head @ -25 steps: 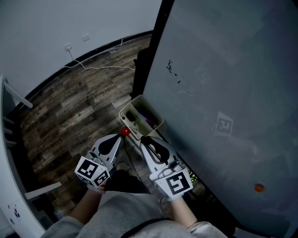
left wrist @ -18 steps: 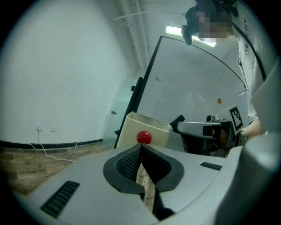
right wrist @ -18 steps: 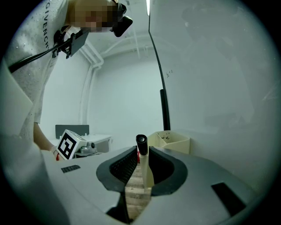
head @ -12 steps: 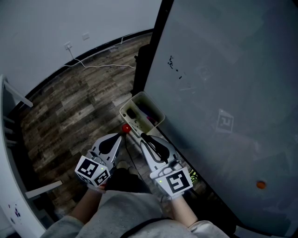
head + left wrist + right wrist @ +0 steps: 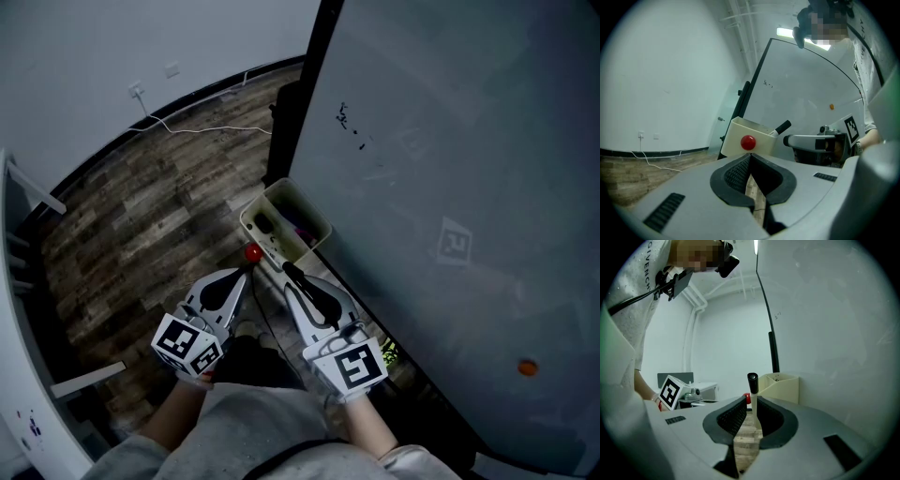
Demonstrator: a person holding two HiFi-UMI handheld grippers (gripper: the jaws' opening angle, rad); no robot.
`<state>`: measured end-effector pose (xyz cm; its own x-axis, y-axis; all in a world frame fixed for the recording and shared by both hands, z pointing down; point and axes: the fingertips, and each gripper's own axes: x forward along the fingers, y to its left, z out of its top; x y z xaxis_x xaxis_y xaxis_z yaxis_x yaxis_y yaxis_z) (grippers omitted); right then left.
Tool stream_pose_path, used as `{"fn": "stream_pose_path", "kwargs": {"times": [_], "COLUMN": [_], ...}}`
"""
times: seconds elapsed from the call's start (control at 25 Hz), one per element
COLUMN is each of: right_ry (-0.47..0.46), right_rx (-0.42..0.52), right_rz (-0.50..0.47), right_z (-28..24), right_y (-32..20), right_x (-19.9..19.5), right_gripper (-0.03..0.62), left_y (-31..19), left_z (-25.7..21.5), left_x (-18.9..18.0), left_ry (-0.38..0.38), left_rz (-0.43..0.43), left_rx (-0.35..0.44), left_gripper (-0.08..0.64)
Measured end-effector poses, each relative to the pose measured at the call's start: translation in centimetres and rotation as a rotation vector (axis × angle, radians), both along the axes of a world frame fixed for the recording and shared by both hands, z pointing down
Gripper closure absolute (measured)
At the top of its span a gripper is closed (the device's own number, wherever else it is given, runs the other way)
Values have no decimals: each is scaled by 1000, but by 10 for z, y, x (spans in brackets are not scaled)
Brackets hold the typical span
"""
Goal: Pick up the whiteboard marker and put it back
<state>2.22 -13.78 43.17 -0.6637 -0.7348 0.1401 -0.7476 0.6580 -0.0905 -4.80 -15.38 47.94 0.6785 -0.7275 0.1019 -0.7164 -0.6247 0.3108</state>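
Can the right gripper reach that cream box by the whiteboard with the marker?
Probably yes. The right gripper, shut on the whiteboard marker, is close in front of the cream holder, with nothing between them. The shut left gripper sits to the side, by the red ball.
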Motion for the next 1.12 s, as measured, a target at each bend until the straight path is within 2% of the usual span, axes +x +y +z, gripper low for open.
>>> {"fn": "stream_pose_path", "kwargs": {"times": [0.76, 1.12], "right_ry": [-12, -29], "right_rx": [59, 54], "right_rz": [-10, -23], "right_z": [-12, -13], "right_y": [20, 39], "right_x": [10, 12], "right_gripper": [547, 572], "left_y": [20, 40], "left_z": [-22, -34], "left_x": [17, 24], "left_ry": [-1, 12], "left_rz": [15, 14], "left_rx": [45, 77], "left_gripper": [545, 545]}}
